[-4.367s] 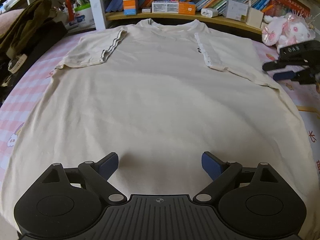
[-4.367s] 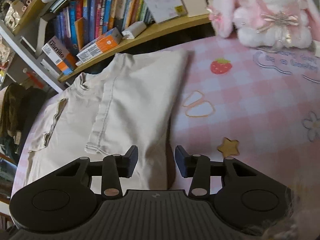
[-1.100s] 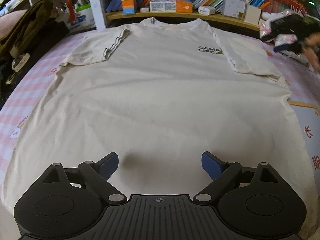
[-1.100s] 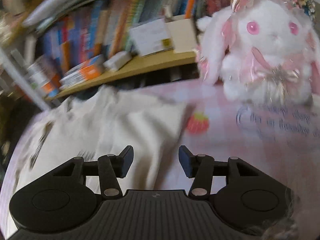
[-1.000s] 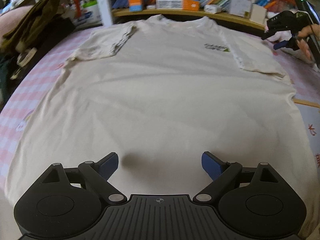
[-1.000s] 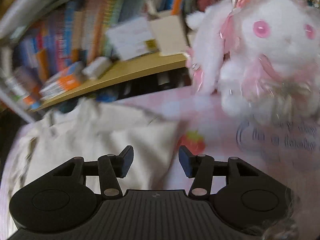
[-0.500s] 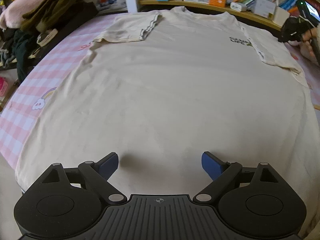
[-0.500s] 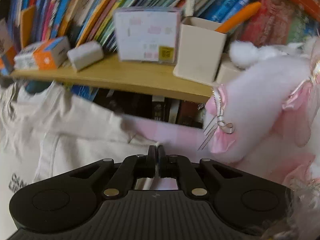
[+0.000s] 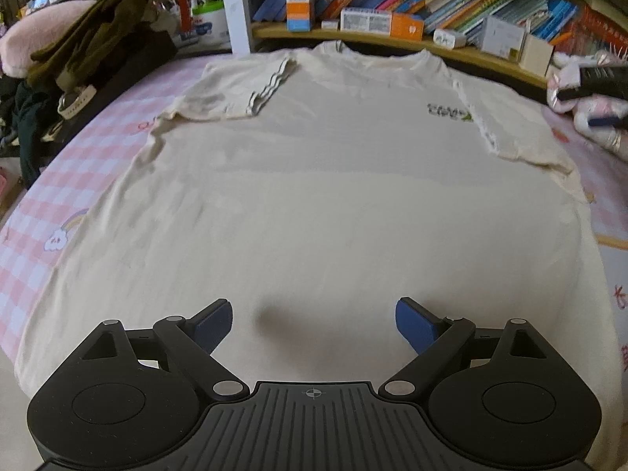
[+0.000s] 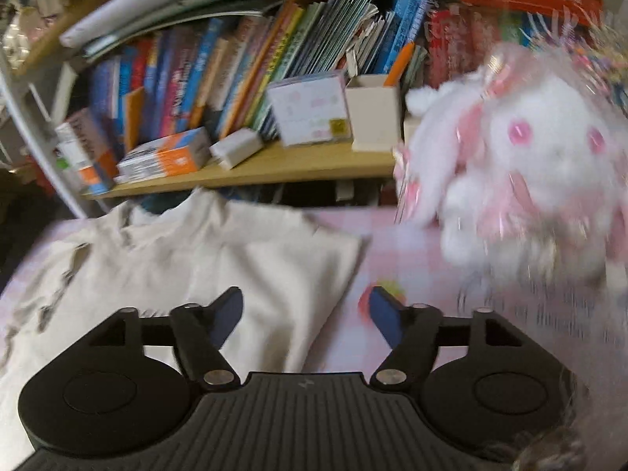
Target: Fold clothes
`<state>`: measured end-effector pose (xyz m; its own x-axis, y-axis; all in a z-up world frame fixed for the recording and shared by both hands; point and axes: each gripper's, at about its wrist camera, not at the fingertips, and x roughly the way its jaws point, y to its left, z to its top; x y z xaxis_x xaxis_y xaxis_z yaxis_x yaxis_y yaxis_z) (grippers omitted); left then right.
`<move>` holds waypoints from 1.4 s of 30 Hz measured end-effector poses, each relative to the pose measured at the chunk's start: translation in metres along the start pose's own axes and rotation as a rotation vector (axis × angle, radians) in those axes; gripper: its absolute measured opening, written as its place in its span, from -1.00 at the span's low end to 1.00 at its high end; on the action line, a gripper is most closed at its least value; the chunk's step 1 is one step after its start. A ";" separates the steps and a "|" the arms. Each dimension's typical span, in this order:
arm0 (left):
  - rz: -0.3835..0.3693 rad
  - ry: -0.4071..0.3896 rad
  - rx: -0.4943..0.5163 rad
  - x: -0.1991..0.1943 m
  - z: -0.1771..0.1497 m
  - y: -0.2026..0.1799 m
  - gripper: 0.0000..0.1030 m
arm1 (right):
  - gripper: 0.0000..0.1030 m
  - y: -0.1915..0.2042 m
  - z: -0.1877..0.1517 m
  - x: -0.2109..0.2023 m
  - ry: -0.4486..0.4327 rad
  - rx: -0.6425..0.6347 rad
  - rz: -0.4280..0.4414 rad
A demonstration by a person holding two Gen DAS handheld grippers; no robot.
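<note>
**Both grippers empty, shirt flat, right side is the nearer grab**

Cream T-shirt lies flat on the pink checked bedspread, collar toward the bookshelf, long axis running straight away from my left gripper. Left jaws spread wide, holding nothing, hovering over the hem end. Right gripper also released, at the shirt's right shoulder edge, plush rabbit beside it. Both sleeves look folded in. My guess: right takes the shoulder, left the hem. Right view is blurred.
</note>
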<state>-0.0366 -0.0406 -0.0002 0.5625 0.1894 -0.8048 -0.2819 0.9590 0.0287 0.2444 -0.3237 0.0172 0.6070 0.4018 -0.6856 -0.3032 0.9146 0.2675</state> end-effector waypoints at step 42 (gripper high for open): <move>-0.214 -0.178 0.170 -0.042 -0.063 0.162 0.80 | 1.00 0.266 -0.295 -0.166 -0.132 -0.146 -0.321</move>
<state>-0.1552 0.0934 0.0008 0.7265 -0.0012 -0.6872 -0.0166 0.9997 -0.0193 -0.1536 -0.1602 0.0021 0.7744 0.1072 -0.6235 -0.1783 0.9826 -0.0525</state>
